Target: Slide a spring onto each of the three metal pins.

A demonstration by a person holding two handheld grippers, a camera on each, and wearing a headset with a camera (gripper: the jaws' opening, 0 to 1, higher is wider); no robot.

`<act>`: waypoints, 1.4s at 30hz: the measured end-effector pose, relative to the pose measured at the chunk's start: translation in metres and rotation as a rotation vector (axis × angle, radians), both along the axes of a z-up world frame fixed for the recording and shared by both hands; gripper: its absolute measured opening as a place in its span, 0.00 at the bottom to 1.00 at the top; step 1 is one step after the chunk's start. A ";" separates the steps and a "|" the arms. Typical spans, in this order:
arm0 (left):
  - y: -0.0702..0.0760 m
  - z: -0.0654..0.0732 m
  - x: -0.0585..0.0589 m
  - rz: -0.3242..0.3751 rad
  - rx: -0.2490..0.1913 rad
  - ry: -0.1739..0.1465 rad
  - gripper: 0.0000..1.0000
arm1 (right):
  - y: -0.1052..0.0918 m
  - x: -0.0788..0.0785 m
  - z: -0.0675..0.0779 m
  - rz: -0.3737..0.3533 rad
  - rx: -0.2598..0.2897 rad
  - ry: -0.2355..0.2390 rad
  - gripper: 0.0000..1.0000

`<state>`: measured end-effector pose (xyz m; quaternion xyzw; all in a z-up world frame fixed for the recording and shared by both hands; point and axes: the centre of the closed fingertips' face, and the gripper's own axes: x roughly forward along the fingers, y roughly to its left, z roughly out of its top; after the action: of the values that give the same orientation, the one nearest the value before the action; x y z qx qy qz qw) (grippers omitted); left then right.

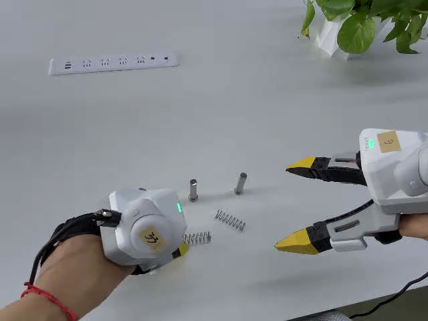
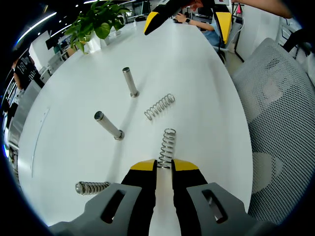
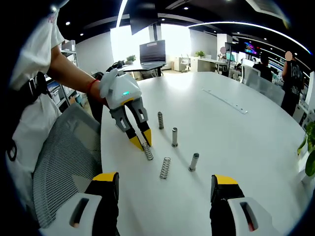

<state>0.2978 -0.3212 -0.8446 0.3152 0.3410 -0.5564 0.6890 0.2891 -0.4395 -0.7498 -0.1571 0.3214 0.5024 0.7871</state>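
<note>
Your left tongs (image 2: 164,166) are almost closed and pinch the near end of the pinched spring (image 2: 168,142), which lies flat on the white surface (image 1: 267,100), low centre in the left gripper view. The loose spring (image 2: 160,106) lies just above it in that frame, apart from it and touching nothing. Two bare pins stand upright: the first pin (image 2: 109,125) is left of centre and the second pin (image 2: 130,81) is above it, both with no spring on them. The third pin (image 2: 91,187), at lower left in that view, already has a spring around it; in the right gripper view it stands next to your left tongs. Your right tongs (image 1: 297,204) are wide open with nothing in them, held above the surface at the right of the head view, well clear of the pins. A power strip (image 1: 112,63) is at upper left and a plant (image 1: 364,20) at upper right.
</note>
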 end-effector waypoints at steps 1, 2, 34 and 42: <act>0.000 0.000 0.000 0.005 0.000 0.005 0.08 | 0.000 0.000 0.000 0.000 0.000 -0.001 0.75; 0.000 0.000 0.000 0.005 0.000 0.007 0.08 | 0.000 0.000 0.000 -0.001 -0.001 -0.002 0.75; -0.002 0.002 -0.005 0.033 -0.061 0.045 0.07 | 0.004 -0.004 -0.003 0.006 -0.001 0.013 0.73; -0.002 0.004 -0.009 0.040 -0.078 0.057 0.07 | 0.007 -0.006 -0.002 0.009 0.001 0.015 0.73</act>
<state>0.2886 -0.3229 -0.8403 0.2653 0.3446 -0.5642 0.7018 0.2834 -0.4328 -0.7522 -0.1541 0.3263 0.5074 0.7825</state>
